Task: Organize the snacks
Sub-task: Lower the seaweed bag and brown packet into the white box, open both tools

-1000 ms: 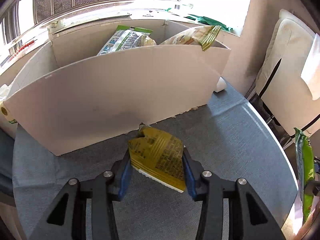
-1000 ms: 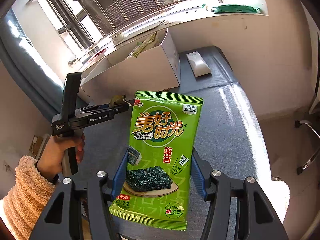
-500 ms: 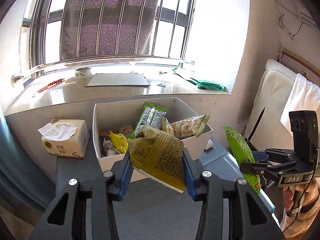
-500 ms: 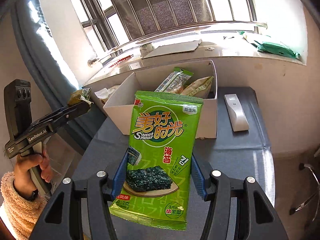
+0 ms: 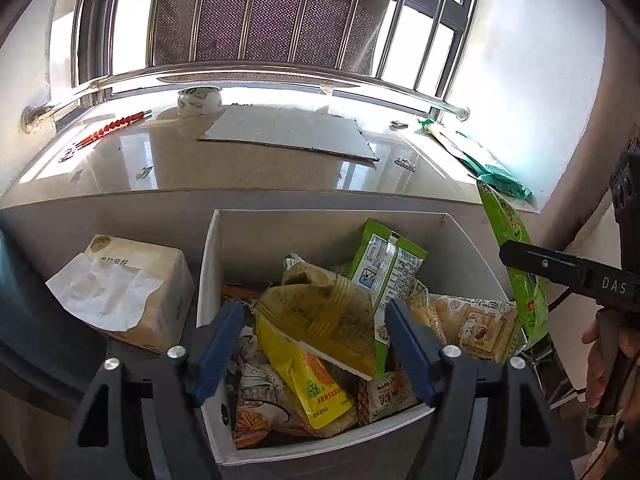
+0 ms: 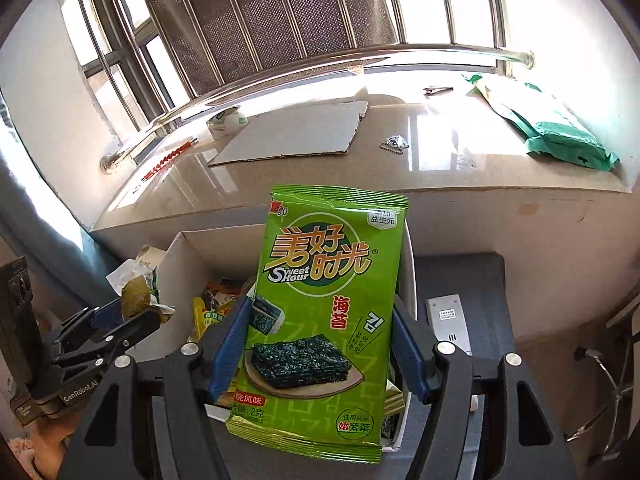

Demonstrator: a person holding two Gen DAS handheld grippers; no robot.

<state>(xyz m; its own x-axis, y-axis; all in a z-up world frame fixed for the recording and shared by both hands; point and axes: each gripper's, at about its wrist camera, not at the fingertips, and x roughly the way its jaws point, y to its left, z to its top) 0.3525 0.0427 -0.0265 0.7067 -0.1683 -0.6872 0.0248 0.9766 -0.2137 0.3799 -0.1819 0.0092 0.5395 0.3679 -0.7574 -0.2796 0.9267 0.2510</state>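
Note:
A white cardboard box (image 5: 336, 228) holds several snack packs, among them a green-and-white pack (image 5: 384, 260). My left gripper (image 5: 316, 344) is over the box with its jaws spread wide; a crumpled yellow snack packet (image 5: 320, 320) sits between them with gaps on both sides. My right gripper (image 6: 320, 344) is shut on a green seaweed snack pack (image 6: 320, 308), held upright above the box's right end (image 6: 408, 276). The left gripper also shows in the right wrist view (image 6: 132, 320), and the seaweed pack shows in the left wrist view (image 5: 516, 256).
A tissue pack (image 5: 124, 292) stands left of the box. A white remote (image 6: 448, 320) lies on the grey-blue tabletop (image 6: 472, 276) to the box's right. The windowsill (image 5: 240, 160) behind carries a cardboard sheet (image 5: 288, 132), a tape roll (image 5: 199, 100) and a green bag (image 6: 556, 128).
Both grippers have moved forward over the box. My left gripper's jaws have opened away from the yellow packet. The right gripper still holds the seaweed pack.

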